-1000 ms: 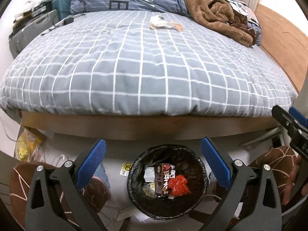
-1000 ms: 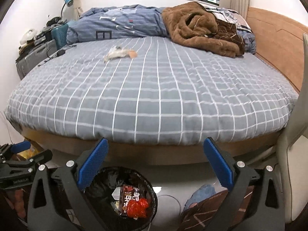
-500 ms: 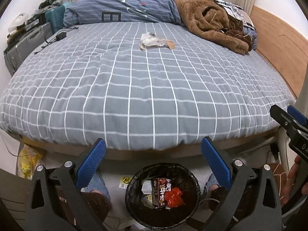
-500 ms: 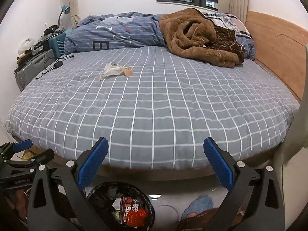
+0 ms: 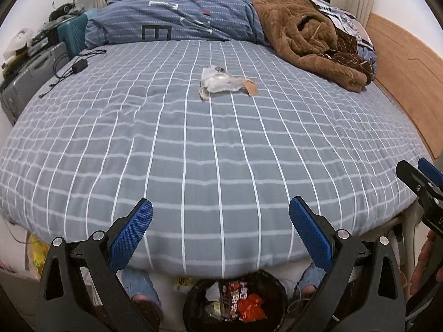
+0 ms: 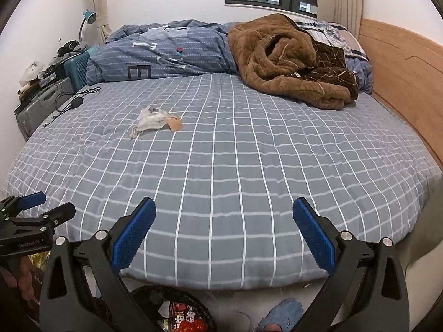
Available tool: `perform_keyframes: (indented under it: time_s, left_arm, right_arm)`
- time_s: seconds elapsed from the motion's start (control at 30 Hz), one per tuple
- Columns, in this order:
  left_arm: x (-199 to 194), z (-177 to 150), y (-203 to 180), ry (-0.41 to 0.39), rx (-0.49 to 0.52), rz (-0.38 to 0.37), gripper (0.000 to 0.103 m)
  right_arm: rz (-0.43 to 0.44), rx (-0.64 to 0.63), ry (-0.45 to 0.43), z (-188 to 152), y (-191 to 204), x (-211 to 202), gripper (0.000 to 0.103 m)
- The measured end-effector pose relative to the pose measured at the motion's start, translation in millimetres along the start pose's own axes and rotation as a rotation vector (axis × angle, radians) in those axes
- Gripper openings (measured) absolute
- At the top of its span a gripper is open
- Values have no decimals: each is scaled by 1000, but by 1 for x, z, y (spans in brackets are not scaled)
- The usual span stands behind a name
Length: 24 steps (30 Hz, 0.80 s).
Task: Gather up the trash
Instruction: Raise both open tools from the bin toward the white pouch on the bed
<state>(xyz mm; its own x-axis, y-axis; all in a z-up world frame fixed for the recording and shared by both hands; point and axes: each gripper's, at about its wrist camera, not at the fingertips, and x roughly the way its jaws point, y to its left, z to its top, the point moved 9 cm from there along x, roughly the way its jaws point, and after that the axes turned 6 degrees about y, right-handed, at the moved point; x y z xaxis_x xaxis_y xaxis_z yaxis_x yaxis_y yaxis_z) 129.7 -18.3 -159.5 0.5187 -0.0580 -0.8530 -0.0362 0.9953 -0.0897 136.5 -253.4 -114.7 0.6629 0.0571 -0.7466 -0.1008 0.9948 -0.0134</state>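
Both your grippers have risen from the trash bin (image 5: 235, 301) toward the bed (image 5: 193, 166). Your left gripper (image 5: 220, 235) and right gripper (image 6: 224, 232) gape wide and empty, ready for a pickup. One crumpled wrapper (image 5: 221, 83) lies mid-bed, toward the far edge, well beyond reach; the bin sits below the near edge, placed to catch drops.

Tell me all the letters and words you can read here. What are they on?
"E": black letter on the blue striped duvet.
Pale letters higher on the duvet: too crumpled to read.
Print on the carton in the trash bin: too blurred.
Yellow sticker beside the bin: too small.
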Motion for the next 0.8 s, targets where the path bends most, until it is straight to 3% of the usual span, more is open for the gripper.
perform_keyframes:
  time_s: [0.43,0.8]
  left_arm:
    - [77,77,3,28,8,1,97]
    - [137,154,5,7,-8,-6,97]
  right_arm:
    - [11,-12,24,57,5,78,95]
    - [55,-16,45,87,14,135,95]
